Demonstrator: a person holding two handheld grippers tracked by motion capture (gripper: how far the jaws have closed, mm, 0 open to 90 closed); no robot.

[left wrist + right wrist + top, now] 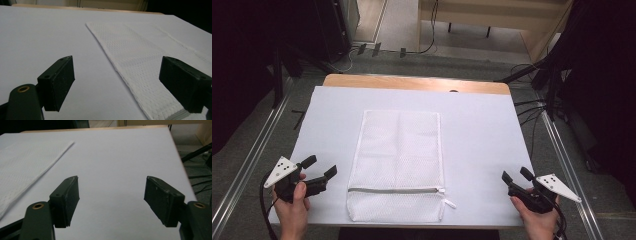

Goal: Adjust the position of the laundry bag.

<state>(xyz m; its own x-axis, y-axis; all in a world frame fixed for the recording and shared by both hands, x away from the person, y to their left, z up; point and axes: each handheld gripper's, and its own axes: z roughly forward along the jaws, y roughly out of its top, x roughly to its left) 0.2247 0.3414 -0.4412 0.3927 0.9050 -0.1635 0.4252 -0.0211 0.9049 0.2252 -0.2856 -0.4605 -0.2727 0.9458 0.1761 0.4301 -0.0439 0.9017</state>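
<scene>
Mesh bag flat, both tongs wide

Bag (398, 165) of white mesh lies flat at the middle of the desk (482, 125), its zipper (396, 189) running along the near edge. The left gripper (321, 167) sits at the near left corner, the right gripper (517, 176) at the near right corner; both have jaws spread apart, holding nothing.

No readable text, label, brand, number or sign appears anywhere: the white mesh laundry bag (398, 162), the pale table cover (482, 135) and the grey plates on both grippers carry no legible markings
</scene>
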